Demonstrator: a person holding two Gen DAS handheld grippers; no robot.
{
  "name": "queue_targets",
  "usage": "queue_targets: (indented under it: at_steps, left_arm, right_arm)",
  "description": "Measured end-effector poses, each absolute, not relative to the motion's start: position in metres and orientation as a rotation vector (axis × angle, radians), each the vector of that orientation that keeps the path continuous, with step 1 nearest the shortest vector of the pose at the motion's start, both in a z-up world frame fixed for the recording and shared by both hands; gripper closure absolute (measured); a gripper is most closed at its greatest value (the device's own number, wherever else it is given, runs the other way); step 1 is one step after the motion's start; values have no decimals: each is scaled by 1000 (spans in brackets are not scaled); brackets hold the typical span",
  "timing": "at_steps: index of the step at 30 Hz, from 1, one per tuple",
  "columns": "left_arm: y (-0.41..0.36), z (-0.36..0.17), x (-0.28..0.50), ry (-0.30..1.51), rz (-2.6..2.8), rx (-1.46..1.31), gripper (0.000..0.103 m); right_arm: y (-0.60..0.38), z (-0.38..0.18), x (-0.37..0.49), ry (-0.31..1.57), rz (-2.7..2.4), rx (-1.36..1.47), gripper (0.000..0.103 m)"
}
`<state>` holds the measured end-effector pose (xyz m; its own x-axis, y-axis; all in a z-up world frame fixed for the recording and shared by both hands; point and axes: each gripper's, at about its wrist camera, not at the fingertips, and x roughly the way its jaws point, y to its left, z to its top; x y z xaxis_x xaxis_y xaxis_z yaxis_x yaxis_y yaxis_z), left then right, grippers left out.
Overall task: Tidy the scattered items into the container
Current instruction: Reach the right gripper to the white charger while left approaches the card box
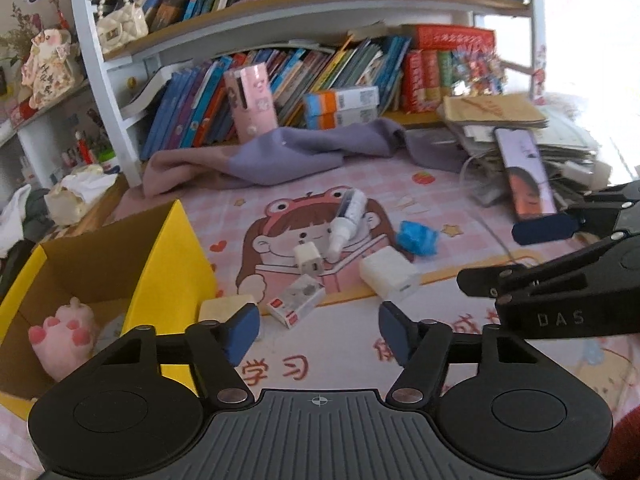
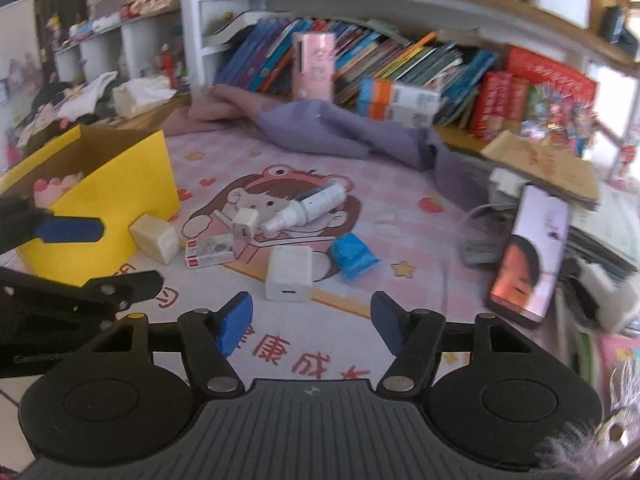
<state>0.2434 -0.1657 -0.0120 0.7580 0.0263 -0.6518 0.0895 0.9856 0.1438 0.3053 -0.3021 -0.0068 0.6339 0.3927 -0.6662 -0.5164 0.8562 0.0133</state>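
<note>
A yellow cardboard box (image 1: 168, 272) (image 2: 120, 184) stands open at the left with a pink plush paw (image 1: 64, 336) inside. On the pink cartoon mat lie a white spray bottle (image 1: 348, 224) (image 2: 308, 206), a small white plug (image 1: 307, 261) (image 2: 244, 222), a larger white charger (image 1: 388, 272) (image 2: 289, 274), a crumpled blue item (image 1: 416, 238) (image 2: 354, 258), a red-and-white packet (image 1: 296, 300) (image 2: 210, 254) and a cream block (image 1: 224, 308) (image 2: 156, 238) against the box. My left gripper (image 1: 319, 332) hovers open just short of the packet, nothing between its pads. My right gripper (image 2: 311, 320) is open in front of the larger charger, holding nothing.
A purple cloth (image 1: 280, 152) lies crumpled behind the items. A lit phone (image 1: 528, 176) (image 2: 528, 256) leans on a paper stack (image 1: 496, 116) at the right. A pink canister (image 1: 250, 100) and rows of books fill the shelf at the back.
</note>
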Motion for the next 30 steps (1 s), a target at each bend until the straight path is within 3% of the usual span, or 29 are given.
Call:
queue_targets:
  at_steps: [5,12,19,24,30]
  left_arm:
    - [-167,-25,268,753,-6,193,44]
    - [-164,-47,295,821,14,198,50]
    - [-166,-59,318,854,27,217,50]
    - [-168,-65,333,872,22,226,50]
    - [-166,-75,352,901,28,212,47]
  right_arm:
    - [-290,-21,336,781,583,-170,49]
    - [-274,-40,381,861,607,-135,49]
    - [-253,-53,417,912,656,-149,49]
    - [-252,-61,430,948,703,-167,62]
    - [-275,-61,427,911,680,-215,62]
